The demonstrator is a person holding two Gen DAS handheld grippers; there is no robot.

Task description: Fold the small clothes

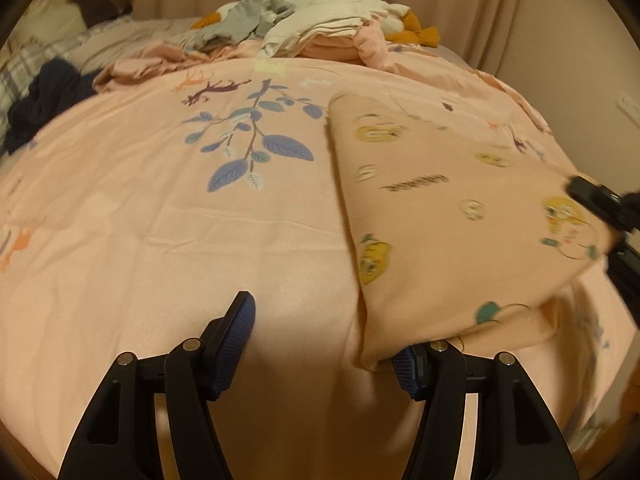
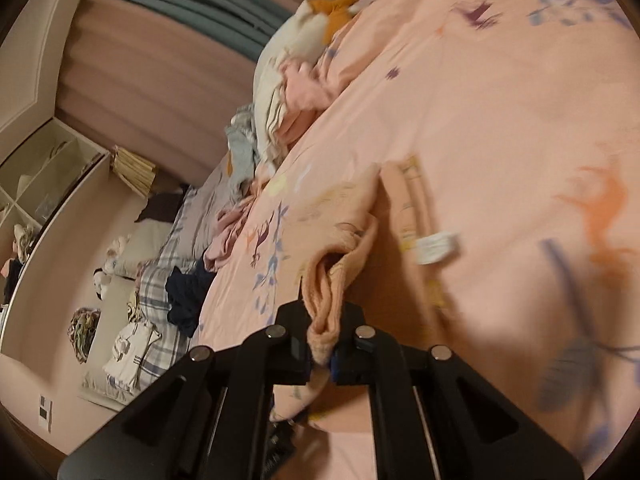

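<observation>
A small peach garment (image 1: 452,216) printed with yellow cartoon birds lies on the pink bedspread (image 1: 160,200), to the right of centre. My left gripper (image 1: 324,340) is open; its left finger (image 1: 240,320) rests on the bedspread and its right finger (image 1: 406,364) sits under the garment's near edge. My right gripper (image 2: 322,344) is shut on a bunched edge of the peach garment (image 2: 340,240), and it appears at the right edge of the left wrist view (image 1: 604,204). A white label (image 2: 436,246) shows on the garment.
A pile of clothes (image 1: 312,32) in white, grey, pink and mustard lies at the far side of the bed. A dark navy garment (image 1: 44,100) lies at the far left. Curtains hang behind the bed. Shelves (image 2: 36,176) and a plaid pillow (image 2: 164,280) stand beyond the bed.
</observation>
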